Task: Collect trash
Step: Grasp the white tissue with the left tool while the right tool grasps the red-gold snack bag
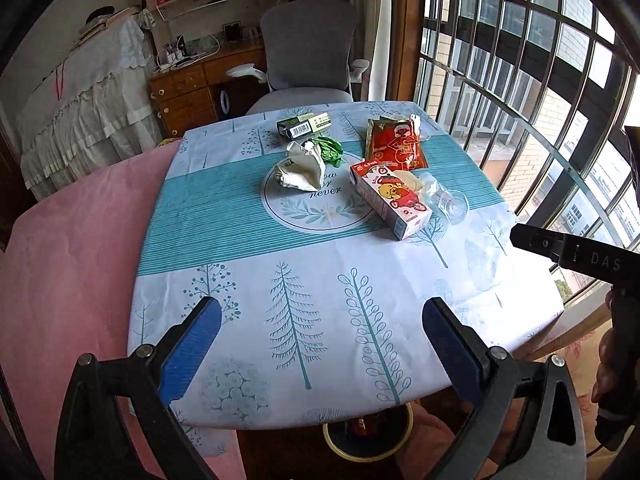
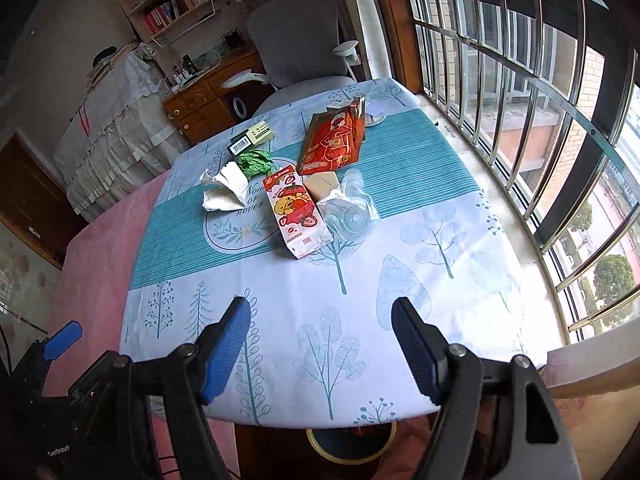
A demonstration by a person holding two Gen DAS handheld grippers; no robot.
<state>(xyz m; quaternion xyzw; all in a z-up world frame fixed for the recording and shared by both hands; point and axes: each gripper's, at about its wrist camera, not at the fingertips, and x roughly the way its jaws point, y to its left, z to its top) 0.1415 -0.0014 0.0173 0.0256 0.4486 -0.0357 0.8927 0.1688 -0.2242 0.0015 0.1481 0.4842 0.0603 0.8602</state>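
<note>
Trash lies in a cluster at the far middle of the table (image 1: pixel 240 216): crumpled white paper (image 1: pixel 302 168) (image 2: pixel 224 192), a green wrapper (image 1: pixel 330 150) (image 2: pixel 254 162), a dark cigarette box (image 1: pixel 304 125) (image 2: pixel 250 138), a red snack bag (image 1: pixel 396 146) (image 2: pixel 334 140), a cartoon-dog carton (image 1: pixel 390 200) (image 2: pixel 298 216) and clear crushed plastic (image 1: pixel 446 200) (image 2: pixel 352 210). My left gripper (image 1: pixel 323 302) hangs open over the near tablecloth, far short of the trash. My right gripper (image 2: pixel 320 300) is open too, with nothing between its fingers.
A round gold-rimmed bin (image 1: pixel 368 432) (image 2: pixel 352 440) stands on the floor under the table's near edge. A pink cloth (image 1: pixel 80 260) covers the left side. A grey office chair (image 1: pixel 308 48) is behind the table, and a barred window (image 2: pixel 520 120) runs along the right.
</note>
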